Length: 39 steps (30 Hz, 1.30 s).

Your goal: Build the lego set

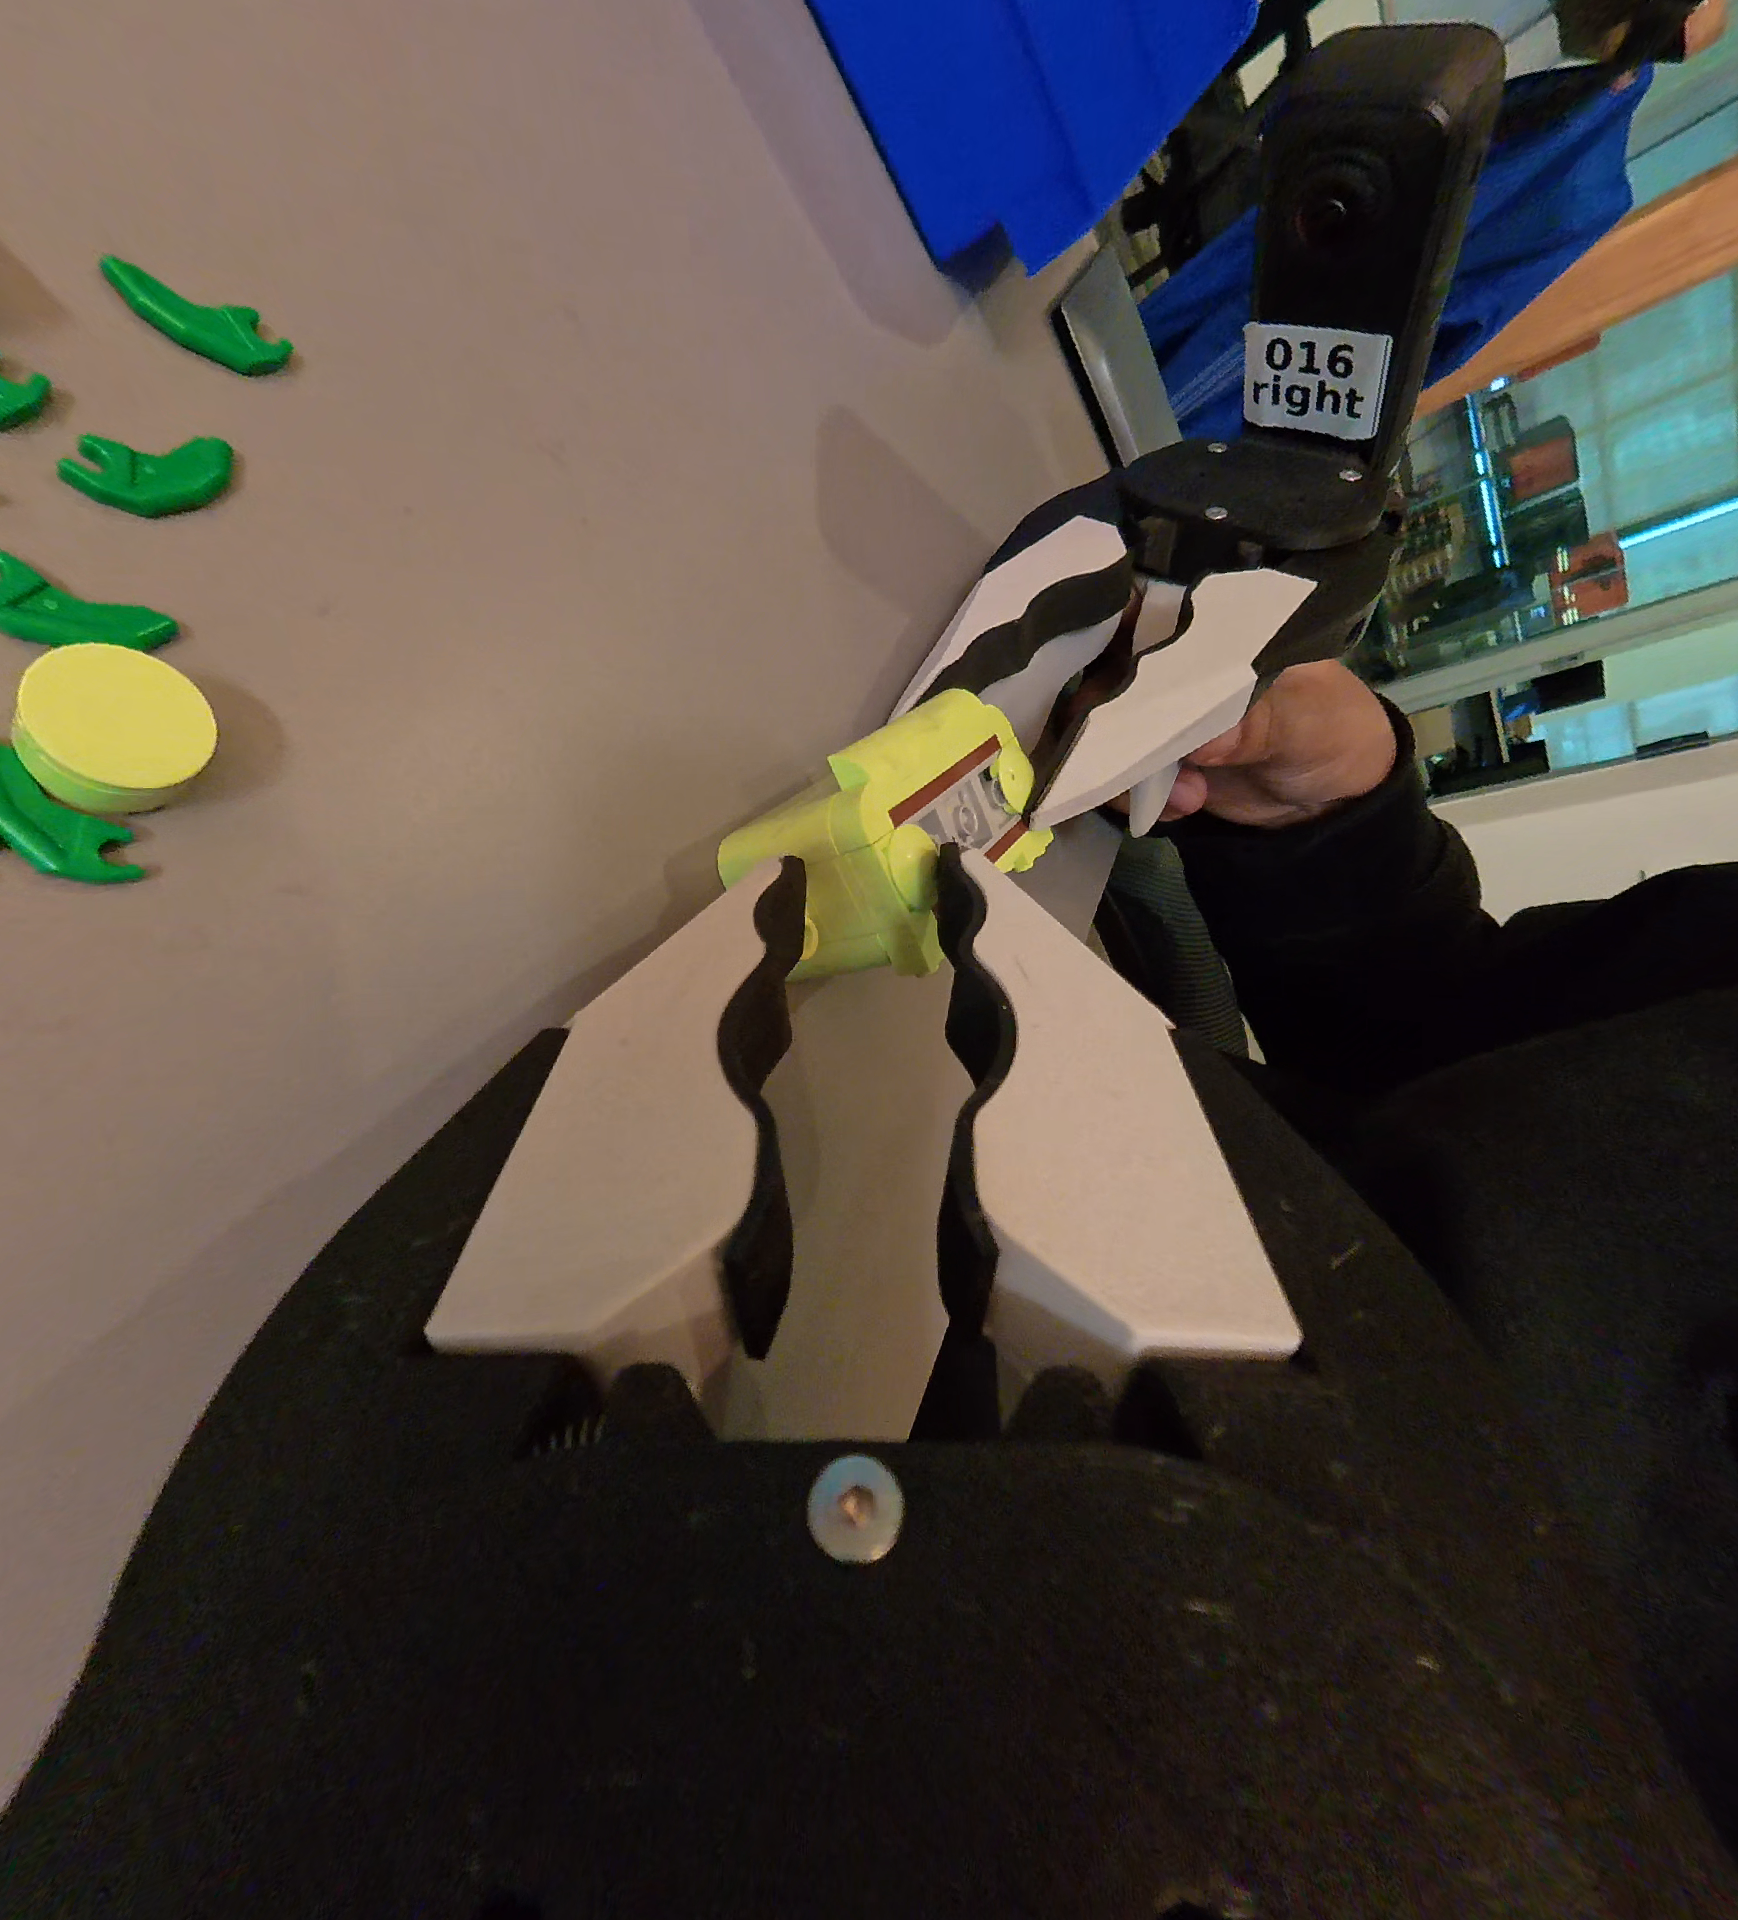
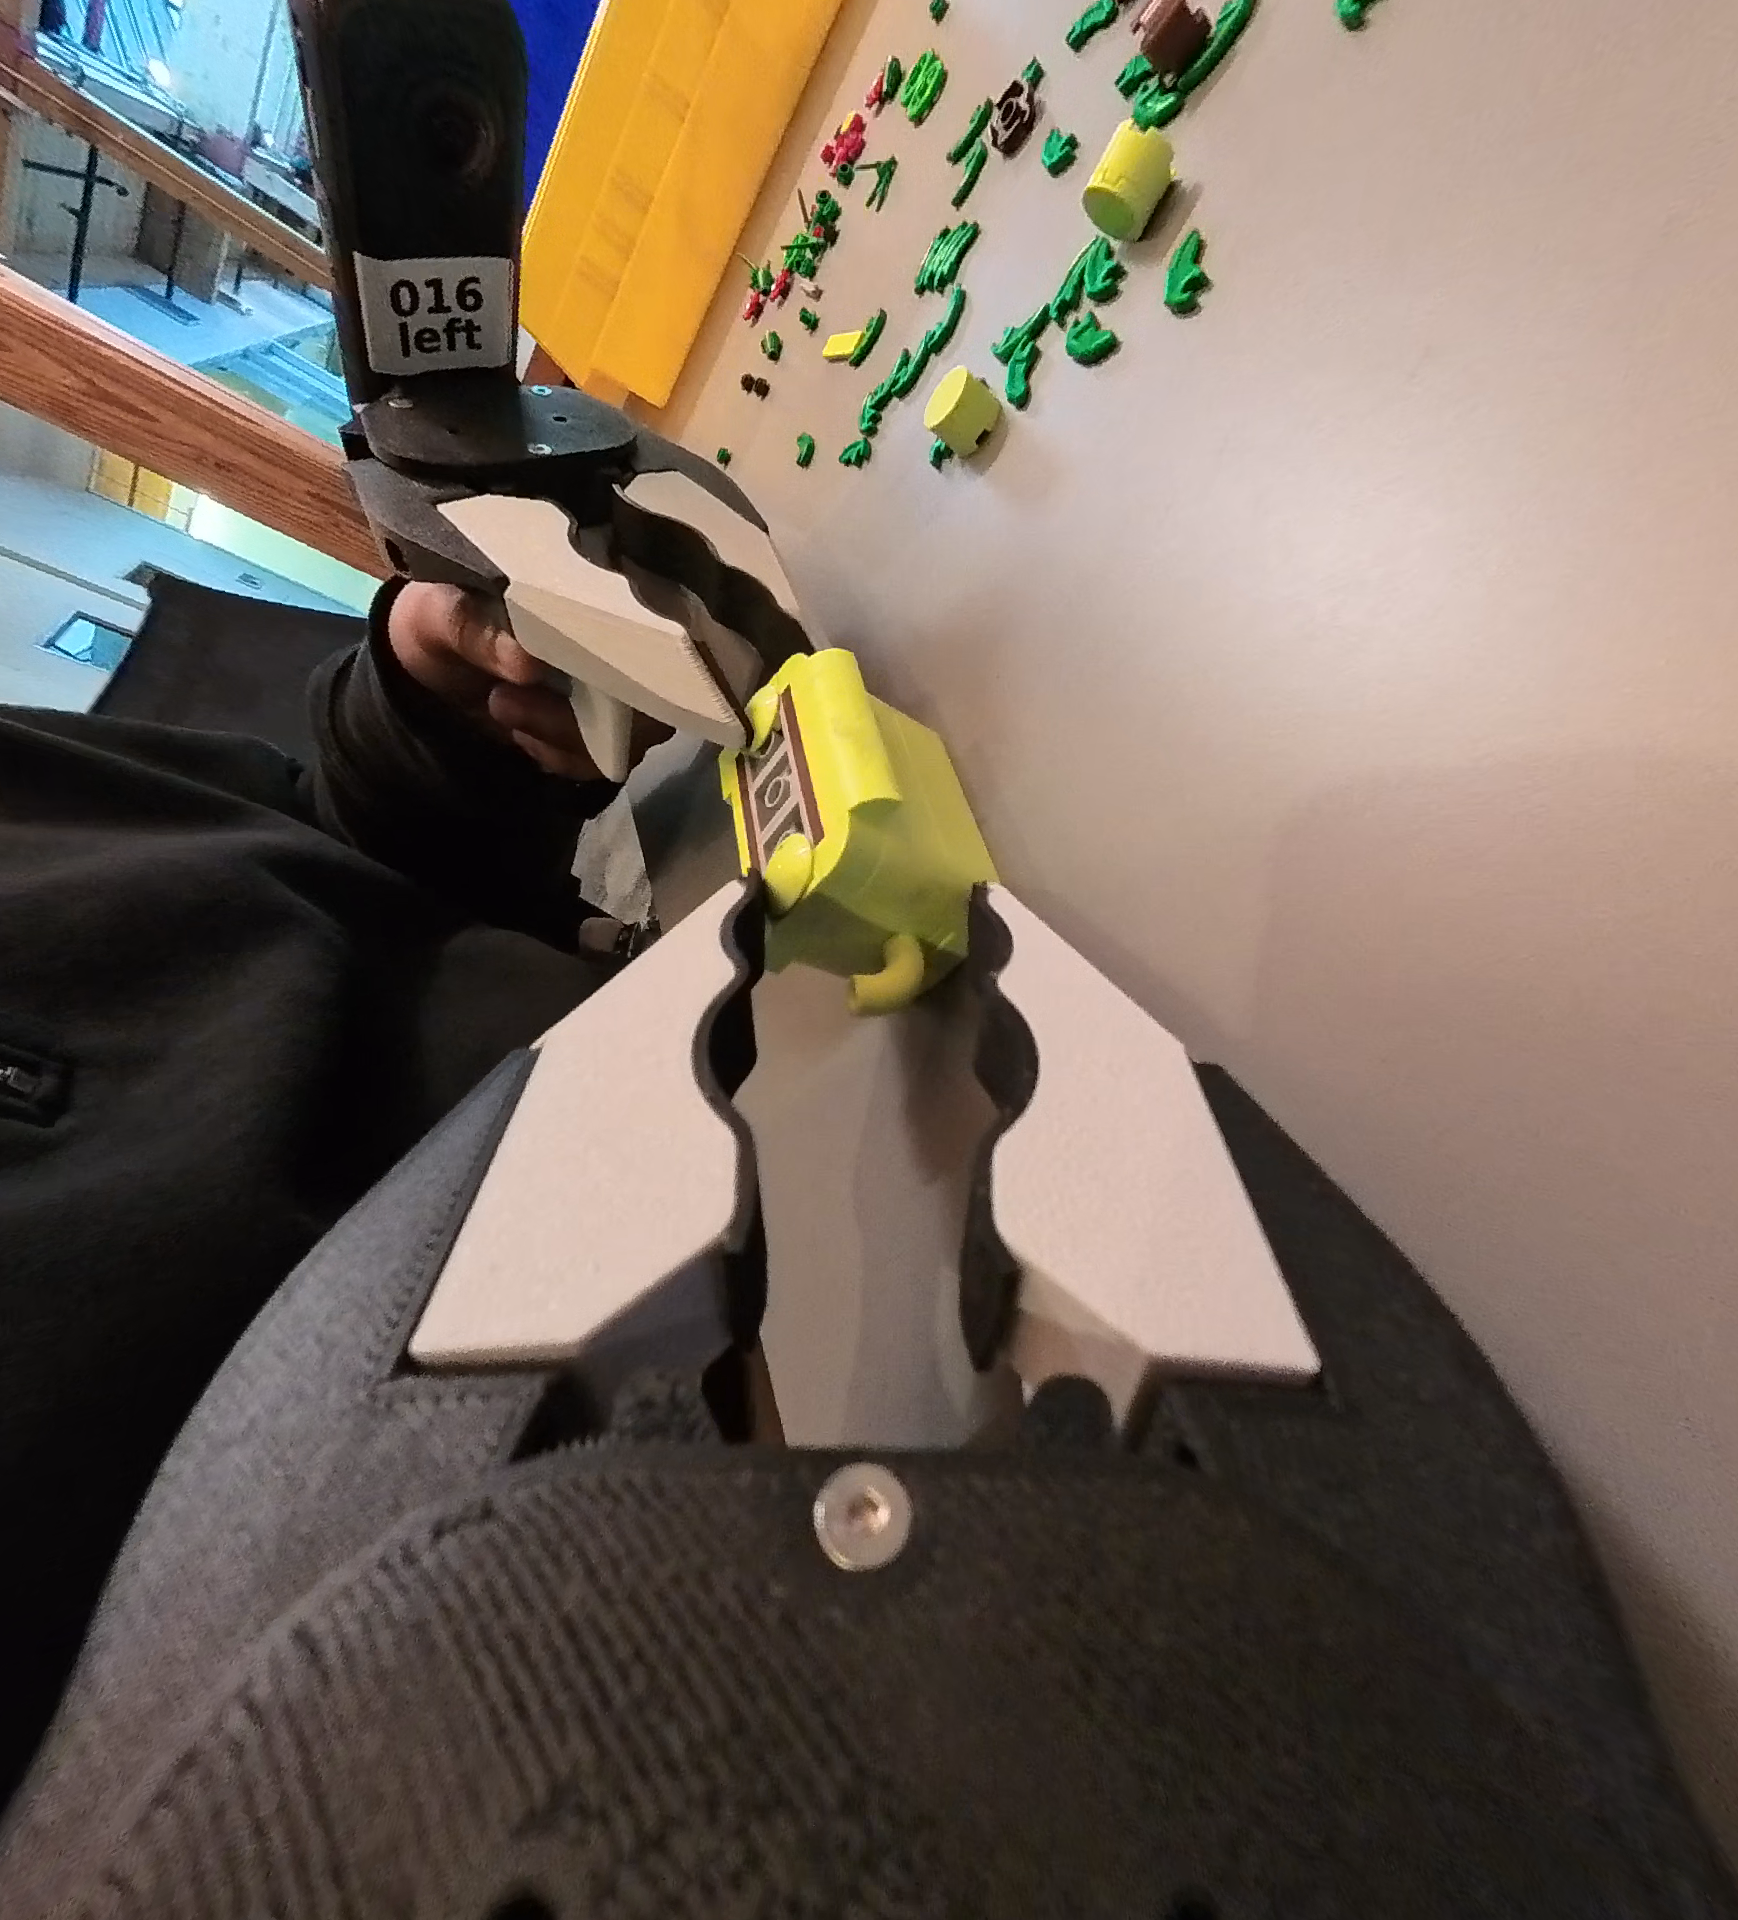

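Note:
A lime-green lego assembly (image 1: 886, 800) with a brown-edged printed strip on one face is held just above the grey table (image 1: 532, 468). My left gripper (image 1: 870, 883) is shut on its near end. My right gripper (image 1: 1036, 821) pinches the far end by the strip. In the right wrist view my right gripper (image 2: 865, 914) clamps the assembly (image 2: 886, 821) across its body, and the left gripper (image 2: 740, 727) grips the corner beside the strip. A small lime hook piece (image 2: 891, 982) sticks out below.
Green leaf pieces (image 1: 195, 317) and a lime round piece (image 1: 117, 738) lie at left. Farther off are more green pieces (image 2: 1052, 312), a lime cylinder (image 2: 1130, 177), small red pieces (image 2: 844, 140), a yellow sheet (image 2: 678, 177) and a blue bin (image 1: 1000, 104). A person's dark sleeve (image 1: 1364, 935) is close. Spacing between my two grippers at the tips: around 5 cm.

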{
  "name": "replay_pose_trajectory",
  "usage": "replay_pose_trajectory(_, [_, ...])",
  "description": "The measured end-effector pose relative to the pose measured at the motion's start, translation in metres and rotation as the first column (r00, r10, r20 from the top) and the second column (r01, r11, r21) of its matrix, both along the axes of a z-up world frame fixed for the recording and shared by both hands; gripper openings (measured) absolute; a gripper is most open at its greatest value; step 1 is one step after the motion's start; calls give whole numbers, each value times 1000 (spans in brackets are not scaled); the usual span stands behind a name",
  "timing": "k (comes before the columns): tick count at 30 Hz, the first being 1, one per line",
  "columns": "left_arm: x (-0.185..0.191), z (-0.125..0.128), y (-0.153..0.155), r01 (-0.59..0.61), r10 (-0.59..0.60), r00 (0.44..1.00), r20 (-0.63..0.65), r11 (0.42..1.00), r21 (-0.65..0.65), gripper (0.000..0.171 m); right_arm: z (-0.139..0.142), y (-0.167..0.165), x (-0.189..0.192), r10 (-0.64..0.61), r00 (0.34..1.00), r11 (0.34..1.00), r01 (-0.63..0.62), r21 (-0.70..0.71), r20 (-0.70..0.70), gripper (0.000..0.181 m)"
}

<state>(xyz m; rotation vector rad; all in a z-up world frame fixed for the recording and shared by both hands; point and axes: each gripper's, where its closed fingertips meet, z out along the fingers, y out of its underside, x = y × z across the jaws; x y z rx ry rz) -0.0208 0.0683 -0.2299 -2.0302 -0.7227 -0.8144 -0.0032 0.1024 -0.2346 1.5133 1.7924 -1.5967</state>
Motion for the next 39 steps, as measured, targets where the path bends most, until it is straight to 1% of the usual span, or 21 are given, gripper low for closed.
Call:
replay_pose_trajectory(6, [-7, 0, 3, -37, 38, 999, -35, 999, 13, 27, 1, 3, -7, -27, 999, 999, 27, 21, -27, 36])
replay_pose_trajectory(10, [-26, 0, 12, -73, 74, 987, -140, 997, 17, 26, 3, 10, -24, -63, 995, 995, 69, 74, -79, 33])
replay_pose_trajectory(12, [-33, 0, 16, -70, 70, 978, -196, 998, 9, 26, 3, 12, -30, -68, 994, 994, 76, 84, -89, 33])
replay_pose_trajectory(14, [-34, 3, 16, -53, 54, 974, -219, 999, 10, 26, 6, 14, -32, -66, 992, 994, 74, 78, -107, 33])
replay_pose_trajectory(15, [-35, 7, 14, -61, 63, 971, -232, 998, 14, 28, 13, 18, -33, -83, 986, 994, 92, 62, -145, 33])
replay_pose_trajectory(16, [-34, 16, 10, -63, 74, 967, -244, 997, 53, 30, 22, 24, -34, -116, 974, 991, 126, 36, -196, 39])
replay_pose_trajectory(17, [-31, 29, 5, -52, 81, 961, -264, 992, 115, 33, 31, 31, -33, -157, 956, 986, 165, 15, -248, 41])
replay_pose_trajectory(19, [-32, 39, -10, -63, 116, 936, -332, 984, 166, 32, 42, 45, -27, -218, 916, 972, 237, 14, -336, 36])
replay_pose_trajectory(21, [-34, 36, -23, -56, 116, 911, -395, 985, 161, 31, 48, 46, -16, -229, 890, 966, 257, 18, -395, 39])
replay_pose_trajectory(23, [-37, 22, -28, -45, 88, 899, -428, 993, 109, 32, 51, 41, -10, -210, 870, 964, 260, 53, -445, 35])
replay_pose_trajectory(25, [-38, 12, -27, -14, 40, 878, -476, 998, 58, 34, 46, 33, -8, -155, 867, 957, 250, 146, -474, 31])
replay_pose_trajectory(26, [-40, 7, -25, -4, 18, 855, -518, 1000, 28, 34, 40, 27, -7, -100, 873, 949, 228, 218, -477, 32])
replay_pose_trajectory(27, [-43, 3, -23, 6, -8, 828, -561, 1000, -4, 34, 30, 24, -5, -31, 876, 926, 207, 316, -482, 33])
replay_pose_trajectory(29, [-46, -1, -18, 29, -55, 774, -631, 998, -52, 34, 13, 25, -4, 121, 850, 820, 206, 534, -513, 35])
replay_pose_trajectory(30, [-46, -1, -15, 44, -72, 751, -656, 997, -59, 35, 7, 27, -3, 196, 825, 762, 212, 612, -530, 35])
replay_pose_trajectory(31, [-45, 1, -11, 70, -86, 731, -677, 996, -51, 38, 4, 28, -2, 262, 796, 720, 215, 660, -545, 36])
replay_pose_trajectory(33, [-37, 7, -3, 139, -109, 687, -718, 990, -18, 49, 2, 27, -1, 355, 747, 683, 203, 702, -562, 34])
replay_pose_trajectory(35, [-30, 12, 4, 199, -126, 632, -765, 980, 3, 57, 0, 25, -1, 408, 727, 682, 159, 714, -552, 34])
replay_pose_trajectory(37, [-28, 14, 11, 217, -127, 585, -801, 976, 3, 63, -3, 26, -5, 454, 702, 665, 143, 733, -549, 31])
replay_pose_trajectory(38, [-29, 12, 13, 216, -133, 575, -807, 976, -8, 63, -4, 26, -7, 477, 686, 648, 148, 748, -549, 29])
replay_pose_trajectory(39, [-30, 8, 15, 215, -149, 579, -801, 976, -26, 63, -6, 27, -10, 496, 677, 628, 153, 763, -544, 27])
